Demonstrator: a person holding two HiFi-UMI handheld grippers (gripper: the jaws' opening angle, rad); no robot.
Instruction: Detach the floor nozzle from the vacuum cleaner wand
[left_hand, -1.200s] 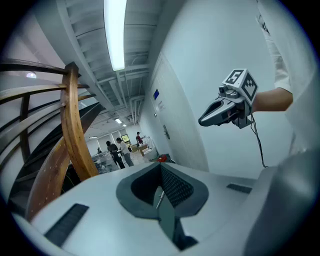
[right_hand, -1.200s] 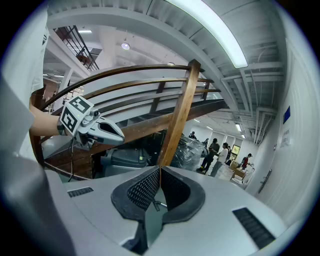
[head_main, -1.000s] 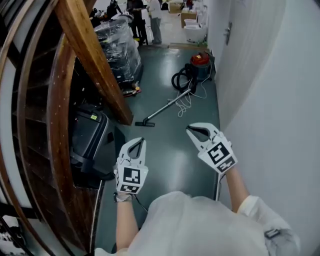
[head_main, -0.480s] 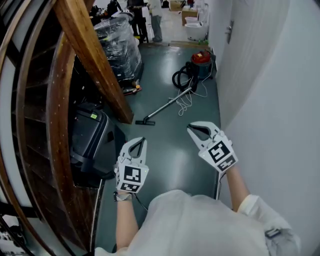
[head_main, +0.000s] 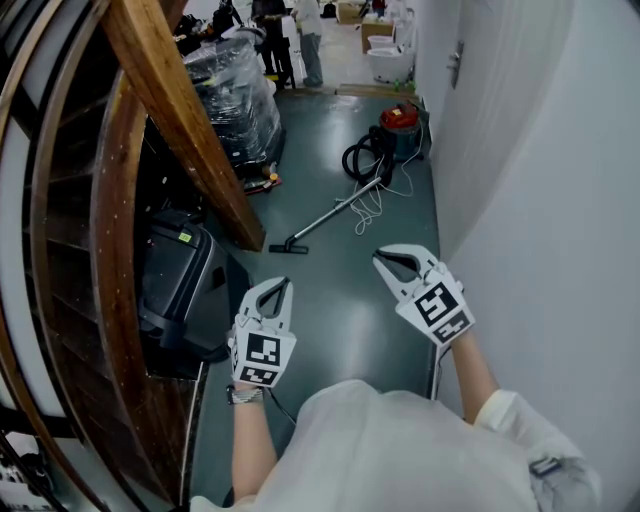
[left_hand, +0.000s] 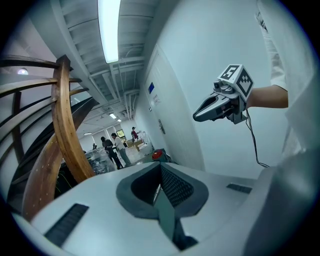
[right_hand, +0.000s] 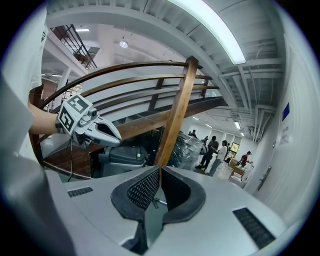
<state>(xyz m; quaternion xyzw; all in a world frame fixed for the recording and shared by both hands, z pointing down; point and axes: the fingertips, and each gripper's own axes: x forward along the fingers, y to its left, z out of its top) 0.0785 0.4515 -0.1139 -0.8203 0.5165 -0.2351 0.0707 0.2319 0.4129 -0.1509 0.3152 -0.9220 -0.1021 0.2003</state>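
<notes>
Left gripper (left_hand: 160, 166): fingers (left_hand: 176, 186) fully closed, tips meeting, nothing held between them. Right gripper (right_hand: 159, 170): fingers (right_hand: 141, 191) also drawn together at the tips, nothing gripped.

In the head view both grippers are held in the air side by side and apart from each other, pointing ahead and slightly downward over the grey-green floor (head_main: 340, 310). Neither touches any object.

The floor nozzle (head_main: 290, 245) lies flat on the floor, well ahead of both grippers, near the foot of the wooden stair beam (head_main: 190, 130) along the floor's left edge. It is joined to the wand (head_main: 335, 213). The wand runs diagonally away to the black hose (head_main: 358, 158) and the red-topped vacuum cleaner (head_main: 402, 128), which stands by the wall (head_main: 540, 180) at the floor's right edge. A loose white cord (head_main: 372, 208) lies beside the wand.

A black bin (head_main: 180, 285) stands at the left edge under the stairs, just beside the left gripper. A wrapped pallet (head_main: 235, 95) and several people (head_main: 305, 40) are at the far end.
</notes>
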